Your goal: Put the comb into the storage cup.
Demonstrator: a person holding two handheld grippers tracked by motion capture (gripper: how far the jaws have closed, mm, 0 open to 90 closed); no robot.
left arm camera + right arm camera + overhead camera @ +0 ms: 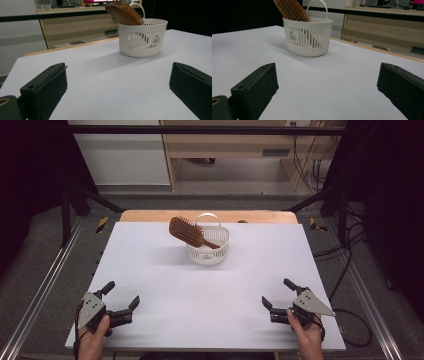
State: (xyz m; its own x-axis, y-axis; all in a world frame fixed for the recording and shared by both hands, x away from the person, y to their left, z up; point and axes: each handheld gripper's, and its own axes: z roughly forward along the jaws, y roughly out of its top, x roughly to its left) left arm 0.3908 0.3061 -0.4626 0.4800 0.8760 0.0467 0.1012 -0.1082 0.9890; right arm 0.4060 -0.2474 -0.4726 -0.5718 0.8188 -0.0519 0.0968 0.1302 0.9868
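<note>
White worktop [200, 285], rectangular, its far wooden edge [150, 215] left bare as a narrow strip. A grey floor [225, 200] surrounds it. Metal rails run along the floor on the left [45, 285] and on the right [370, 295]. Striped yellow-and-black tape [102, 224] marks the floor just beside the far left corner. A black bar [200, 129] crosses overhead beyond the worktop. Behind it stand a white panel [120, 155] and, to its right, a light wooden cabinet [230, 145]. Loose cables [310, 160] hang at the cabinet's right end. Dark curtains [25, 170] close both sides. A pink-lit screen [97, 1] sits on the cabinet top.
</note>
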